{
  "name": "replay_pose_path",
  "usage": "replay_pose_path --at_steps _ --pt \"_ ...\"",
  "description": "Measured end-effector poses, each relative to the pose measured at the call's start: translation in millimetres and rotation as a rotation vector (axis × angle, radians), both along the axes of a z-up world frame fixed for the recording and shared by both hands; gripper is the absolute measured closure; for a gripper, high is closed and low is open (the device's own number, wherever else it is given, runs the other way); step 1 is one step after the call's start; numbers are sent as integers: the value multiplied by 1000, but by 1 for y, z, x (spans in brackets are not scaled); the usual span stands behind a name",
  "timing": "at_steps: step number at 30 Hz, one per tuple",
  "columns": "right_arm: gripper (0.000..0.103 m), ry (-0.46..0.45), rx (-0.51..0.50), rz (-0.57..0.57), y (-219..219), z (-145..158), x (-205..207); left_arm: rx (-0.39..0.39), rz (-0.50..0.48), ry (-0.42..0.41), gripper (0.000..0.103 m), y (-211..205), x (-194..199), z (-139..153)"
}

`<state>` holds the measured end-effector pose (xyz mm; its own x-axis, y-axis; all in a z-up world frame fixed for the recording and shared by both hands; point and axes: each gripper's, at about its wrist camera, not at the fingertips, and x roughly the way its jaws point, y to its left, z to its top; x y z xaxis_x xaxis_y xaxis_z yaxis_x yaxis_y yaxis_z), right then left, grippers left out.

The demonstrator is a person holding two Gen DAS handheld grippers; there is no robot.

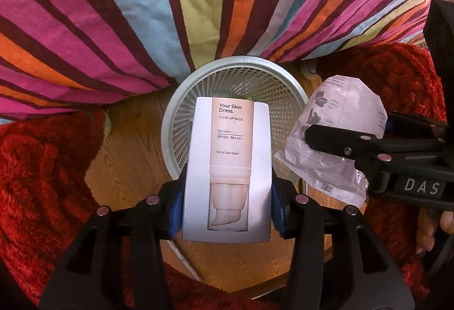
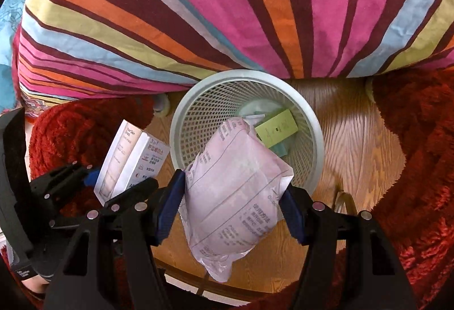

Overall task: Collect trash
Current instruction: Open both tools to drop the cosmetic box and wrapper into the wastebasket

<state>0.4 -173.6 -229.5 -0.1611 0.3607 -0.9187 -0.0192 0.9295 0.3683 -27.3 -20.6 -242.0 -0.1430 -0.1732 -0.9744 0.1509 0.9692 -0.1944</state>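
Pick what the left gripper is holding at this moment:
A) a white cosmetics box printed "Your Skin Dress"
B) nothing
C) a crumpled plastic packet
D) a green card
A: the left gripper has its blue pads clamped on both sides of the white cosmetics box, held over the mesh waste basket; the plastic packet is in the right gripper.

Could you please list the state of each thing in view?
Left gripper: shut on the cosmetics box.
Cosmetics box: held above the wastebasket.
Right gripper: shut on the plastic packet.
Plastic packet: crumpled, held over the wastebasket rim.
Wastebasket: upright, with some trash inside, including a green carton.
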Motion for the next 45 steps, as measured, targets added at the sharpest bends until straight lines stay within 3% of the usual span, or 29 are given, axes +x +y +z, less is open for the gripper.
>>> replay_pose_path --at_steps 5,7,8,9,10,12,45 --pt "41 23 6 4 1 -5 1 2 -6 19 53 0 -3 -1" --pt "39 35 14 11 3 -7 1 4 -5 21 45 0 -3 -2" --pt "33 39 17 14 4 -8 1 7 -5 18 37 0 -3 -2" --pt "20 41 20 16 5 -8 0 7 -6 14 31 0 -3 -2" --pt "11 40 20 18 5 -8 0 6 -7 11 30 0 -2 -2" --pt "11 30 19 18 5 -6 1 9 -5 8 25 0 -2 -1" --pt "11 17 33 -33 0 -1 2 21 24 -13 25 5 -2 6"
